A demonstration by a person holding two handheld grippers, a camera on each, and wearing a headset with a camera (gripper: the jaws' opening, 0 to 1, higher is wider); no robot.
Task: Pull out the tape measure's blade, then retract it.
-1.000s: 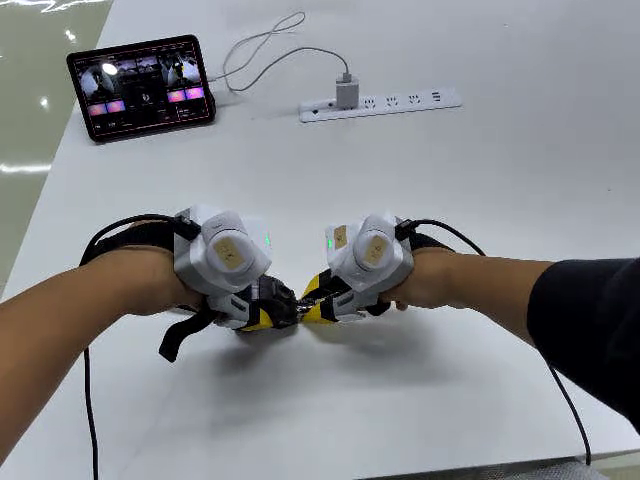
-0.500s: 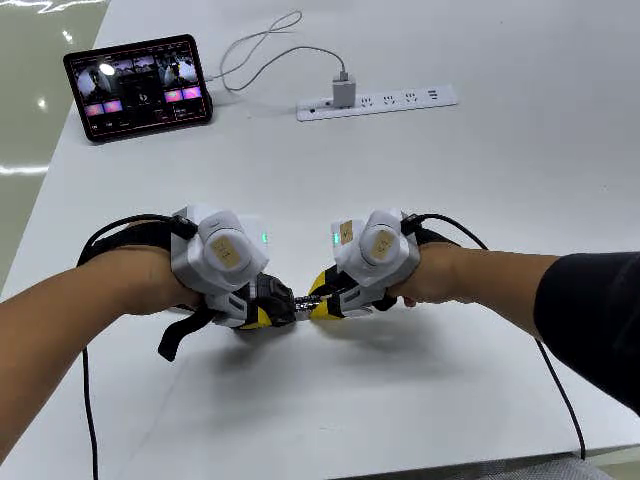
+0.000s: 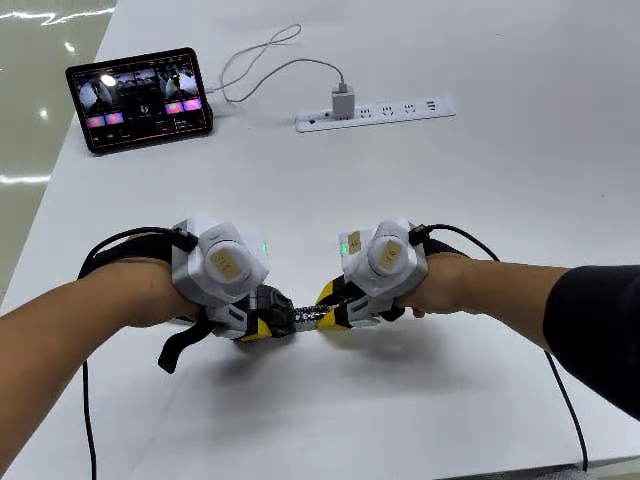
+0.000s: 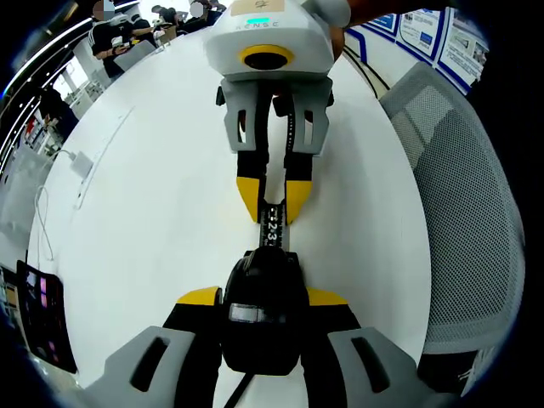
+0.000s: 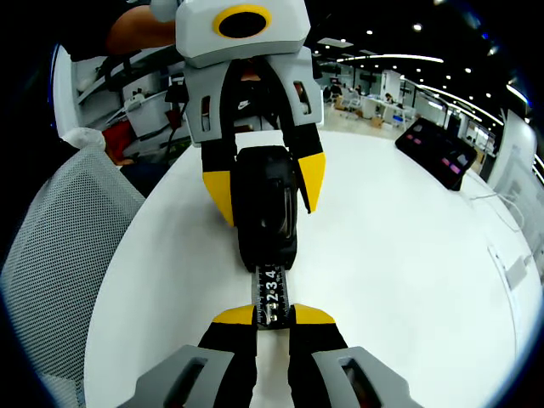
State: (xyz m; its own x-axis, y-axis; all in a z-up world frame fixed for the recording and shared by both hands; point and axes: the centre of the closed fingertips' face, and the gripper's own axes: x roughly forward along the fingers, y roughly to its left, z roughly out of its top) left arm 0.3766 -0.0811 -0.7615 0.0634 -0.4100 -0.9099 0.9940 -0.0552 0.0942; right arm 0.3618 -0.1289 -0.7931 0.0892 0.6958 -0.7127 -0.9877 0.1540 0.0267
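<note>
A black tape measure sits between the jaws of my left gripper, which is shut on its case just above the white table. A short stretch of blade runs out to my right gripper, which is shut on the blade's end. In the left gripper view the case lies between my yellow-tipped jaws, and the numbered blade reaches the right gripper ahead. In the right gripper view my right gripper pinches the blade, with the case held by the left gripper beyond.
A tablet with a lit screen stands at the far left of the table. A white power strip with a charger and cable lies at the back. Black cables trail from both grippers. A grey mesh chair stands beside the table.
My right gripper has drawn to the right, away from the left one, and a short length of blade now spans the gap. The head camera has shifted slightly.
</note>
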